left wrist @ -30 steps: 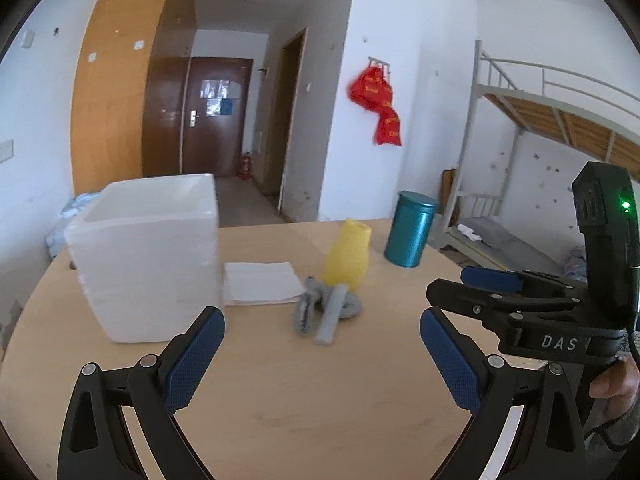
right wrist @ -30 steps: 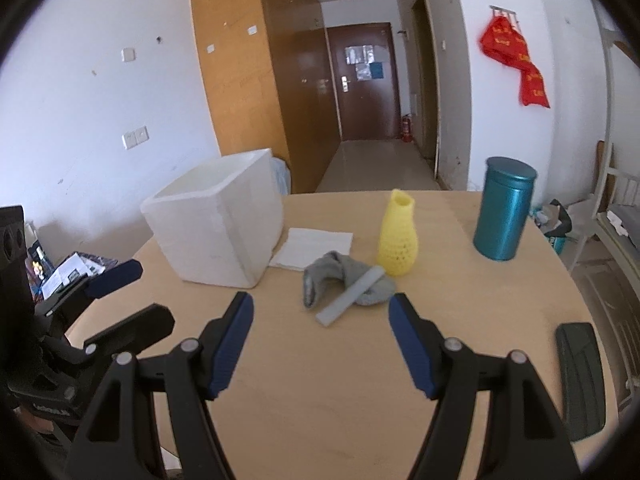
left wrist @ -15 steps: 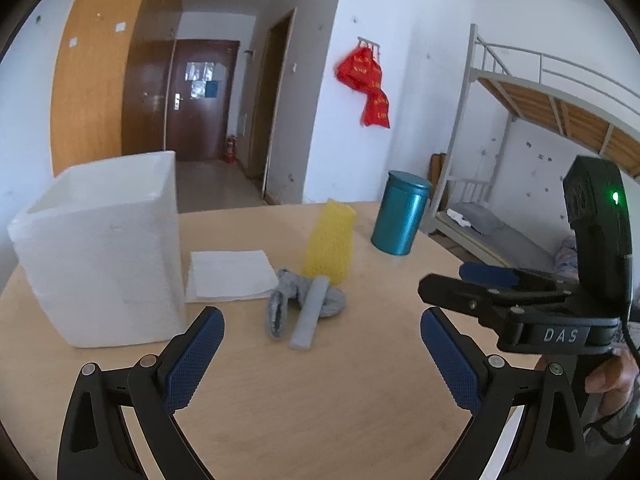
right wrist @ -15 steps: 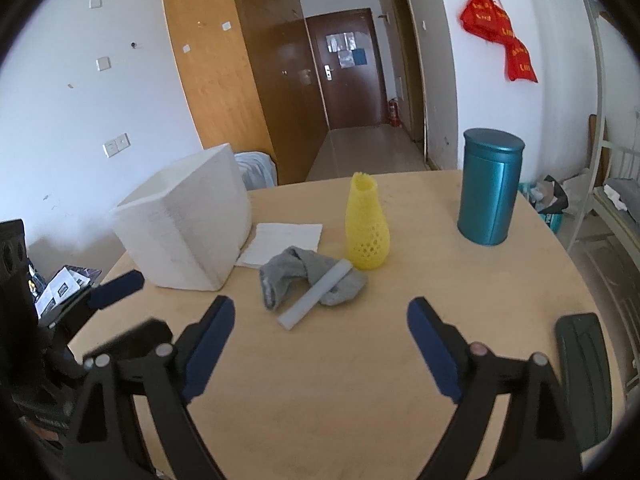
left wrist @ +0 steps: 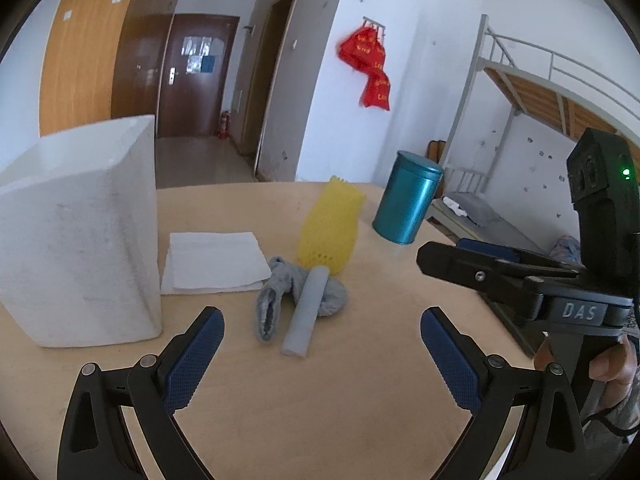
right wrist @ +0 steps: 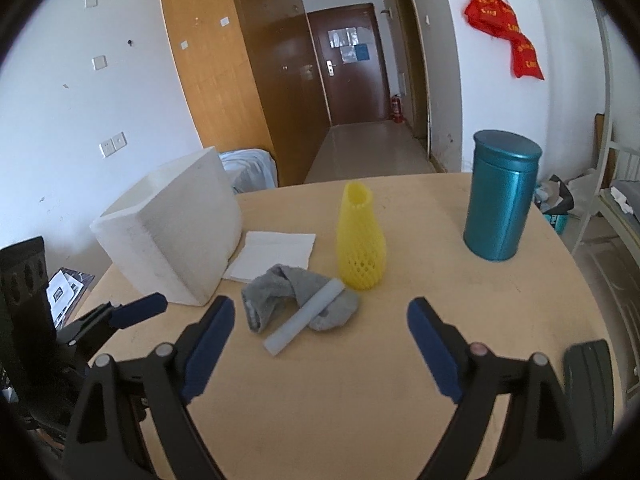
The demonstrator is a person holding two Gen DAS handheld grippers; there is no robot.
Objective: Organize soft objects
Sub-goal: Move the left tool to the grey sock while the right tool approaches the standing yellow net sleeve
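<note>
A grey sock (left wrist: 280, 292) (right wrist: 272, 290) lies crumpled mid-table with a pale foam stick (left wrist: 306, 312) (right wrist: 306, 316) resting across it. Behind them a yellow foam net sleeve (left wrist: 330, 228) (right wrist: 360, 240) stands upright, touching the sock. A folded white cloth (left wrist: 212, 260) (right wrist: 276, 252) lies flat to the left. My left gripper (left wrist: 321, 320) is open, just short of the sock and stick, nothing between its fingers. My right gripper (right wrist: 321, 308) is also open wide and empty, aimed at the same pile from the right.
A white foam box (left wrist: 76, 232) (right wrist: 176, 232) stands on the left of the round wooden table (left wrist: 340, 400). A teal canister (left wrist: 406, 200) (right wrist: 500, 200) stands at the back right. A dark flat object (right wrist: 592, 384) lies by the right table edge.
Both grippers have moved in closer and lower towards the sock and foam stick. The right gripper's jaws have spread wider. The objects on the table have not moved.
</note>
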